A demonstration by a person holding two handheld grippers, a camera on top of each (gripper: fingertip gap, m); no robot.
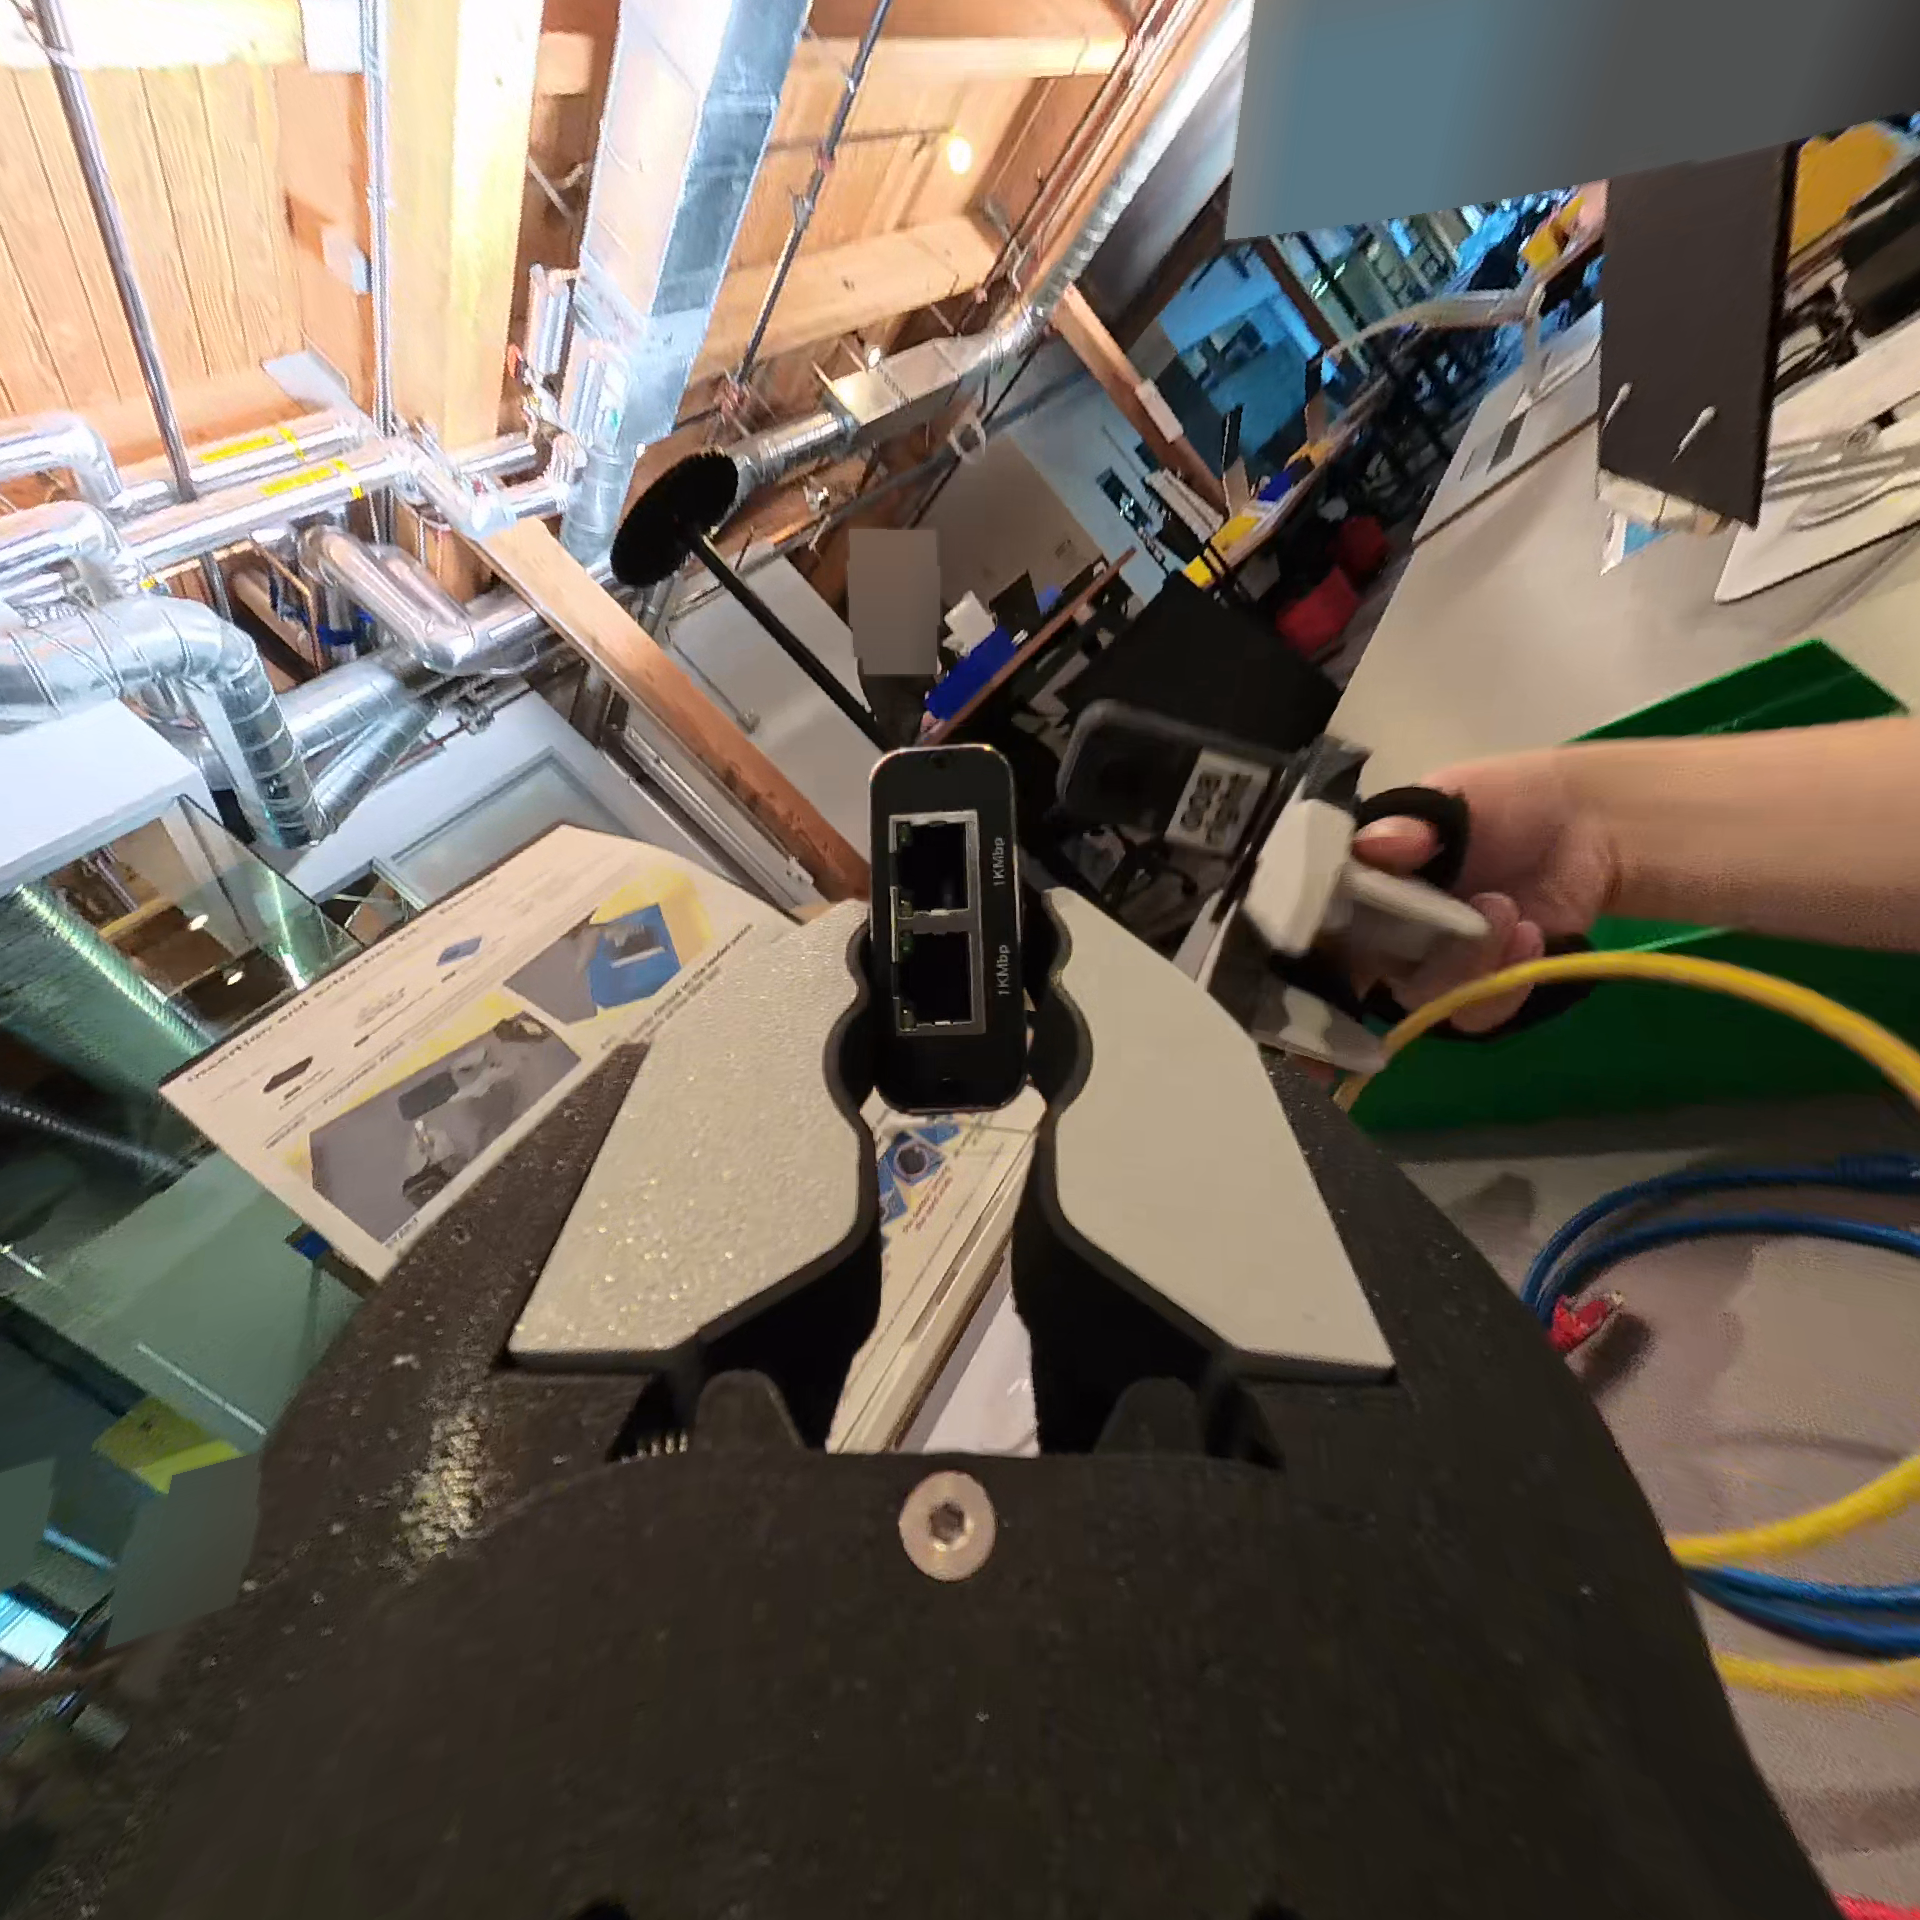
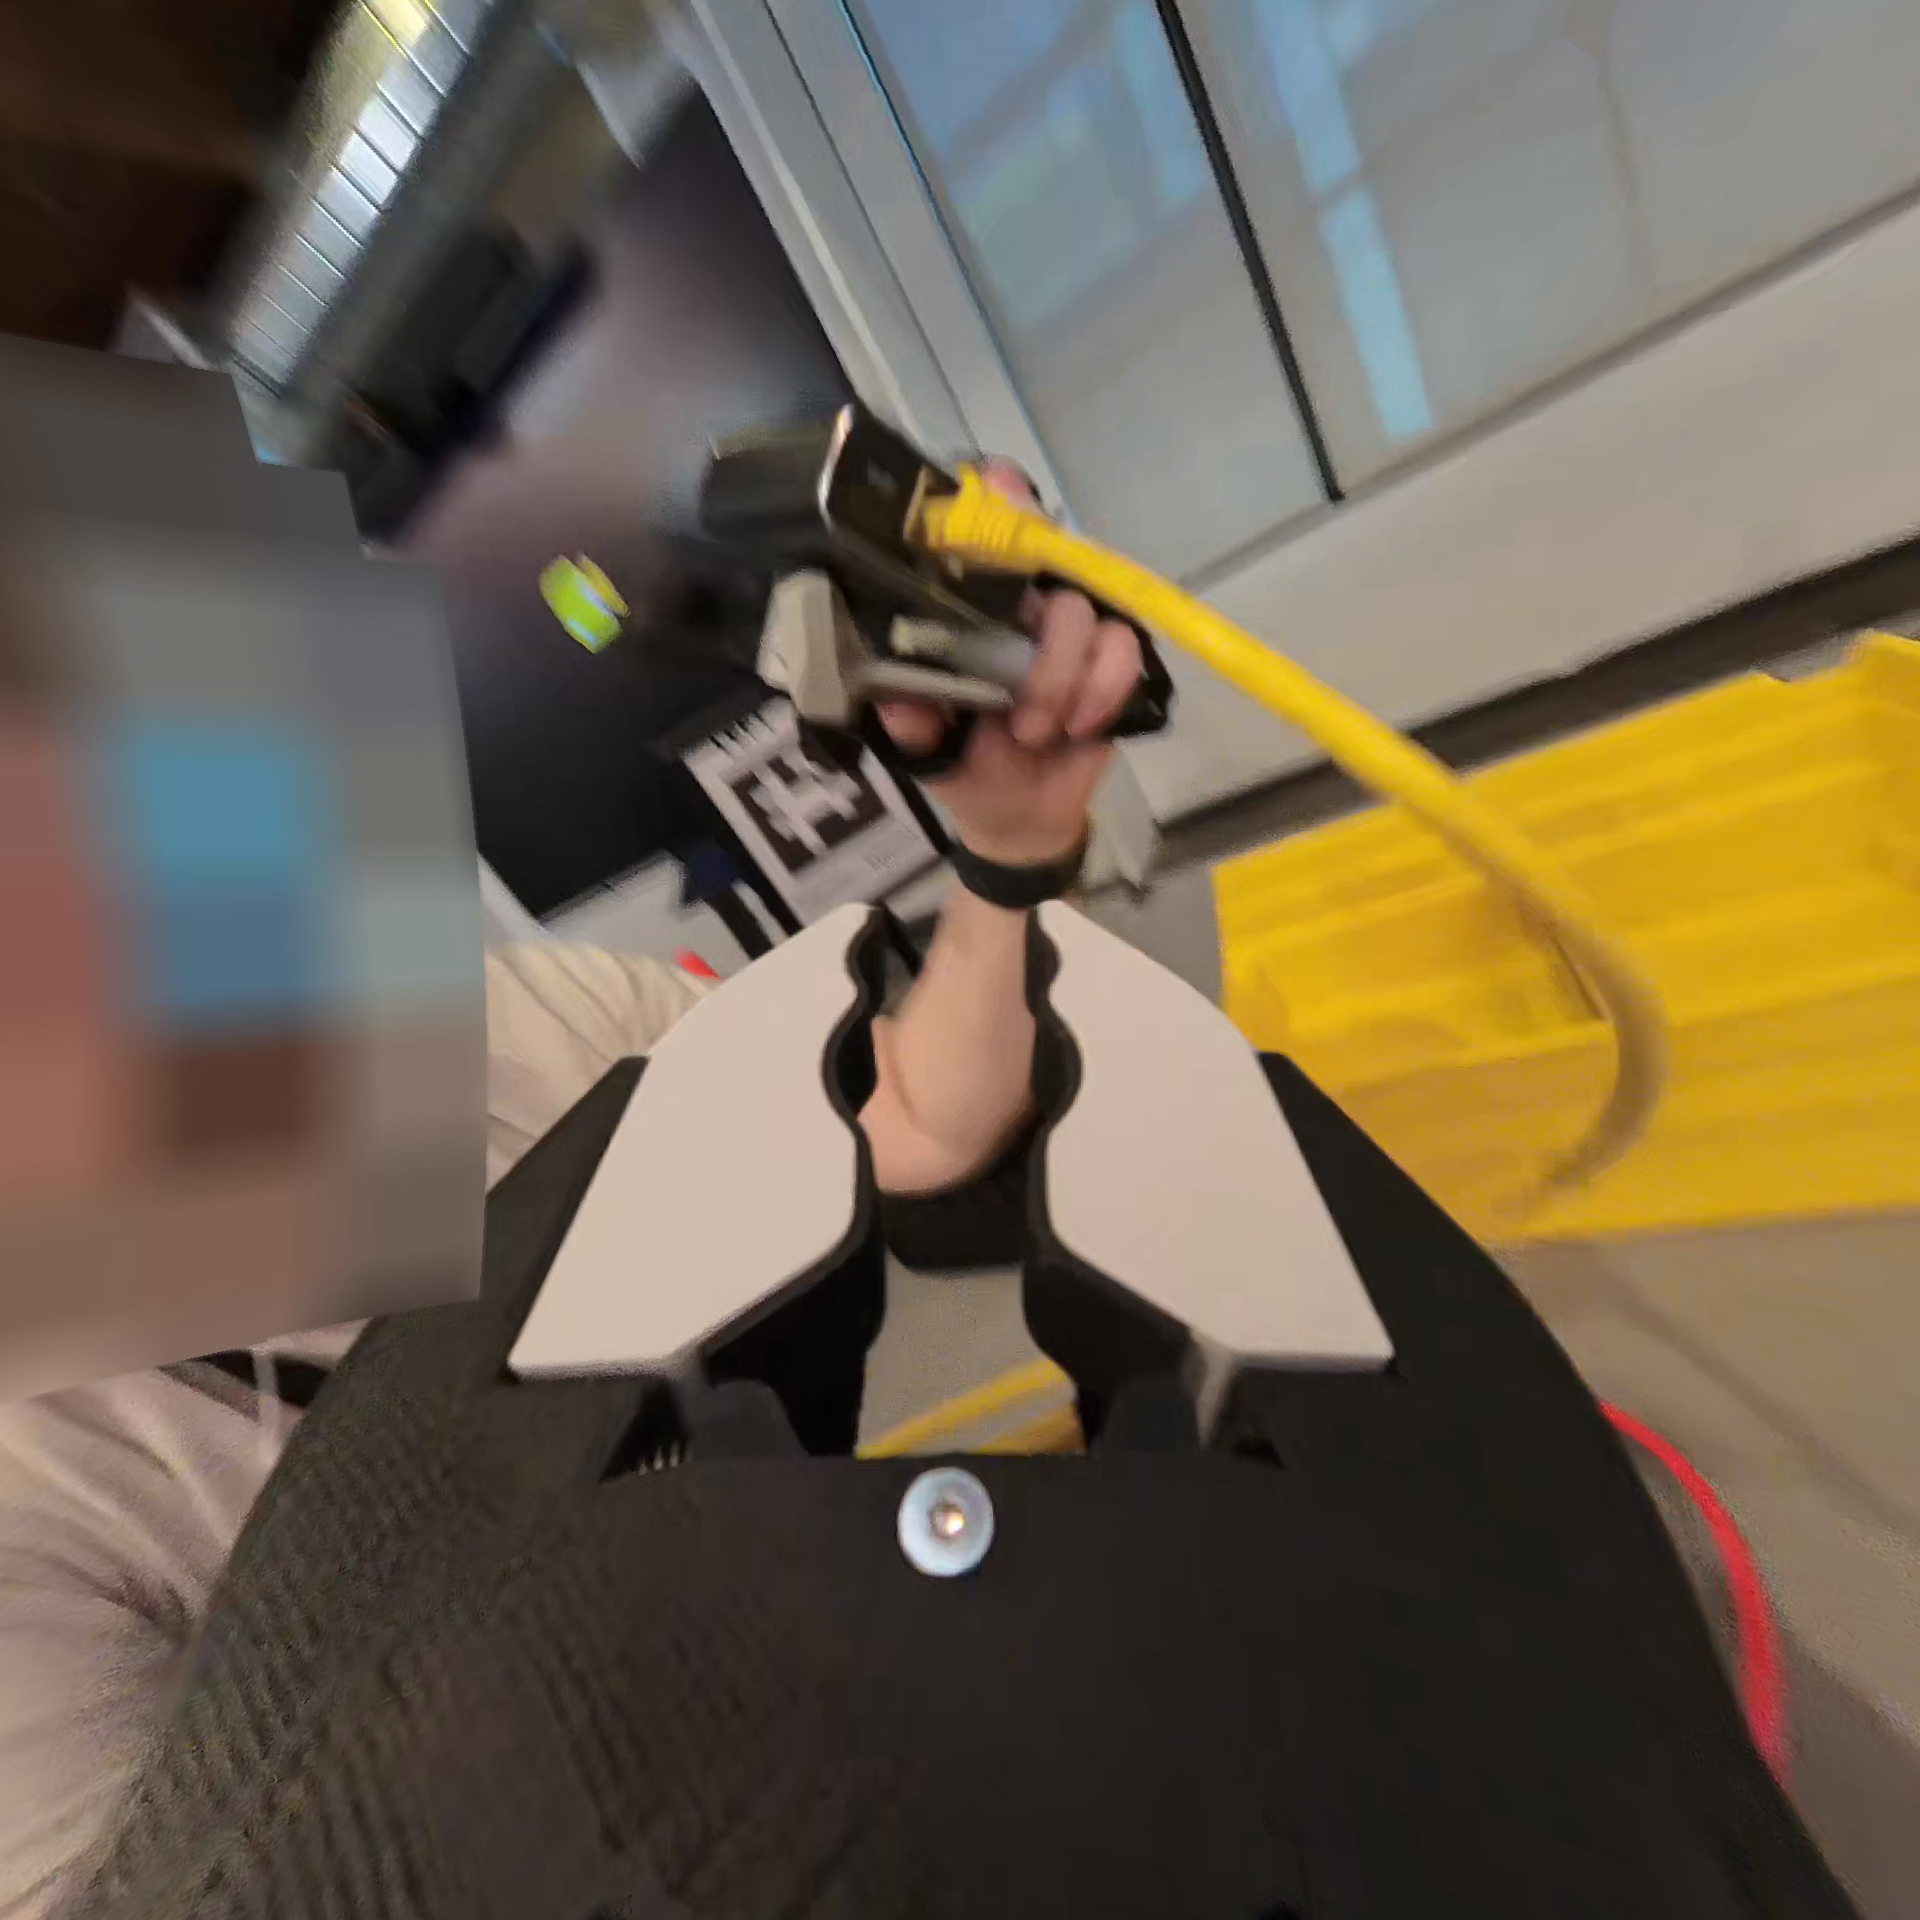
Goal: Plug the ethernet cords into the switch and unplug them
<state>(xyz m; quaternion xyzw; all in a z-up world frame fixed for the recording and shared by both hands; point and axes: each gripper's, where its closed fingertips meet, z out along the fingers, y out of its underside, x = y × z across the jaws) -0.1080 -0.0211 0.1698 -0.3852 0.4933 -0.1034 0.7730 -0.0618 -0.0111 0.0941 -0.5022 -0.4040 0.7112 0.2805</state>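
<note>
The small black switch [image 1: 945,925] is sitting upright between the left gripper [image 1: 948,961] fingertips, the jaws clenching its sides, two empty ports facing the camera. In the right wrist view the switch's far end [image 2: 873,488] is carrying a plugged-in yellow cord [image 2: 1351,717], which is arching away from the switch and down toward a yellow bin [image 2: 1714,831]. The right gripper [image 2: 951,997] is hanging below the switch, its jaws parted and grasping nothing. Blue cords [image 1: 1704,1226] are lying coiled on the floor, well right of the switch.
</note>
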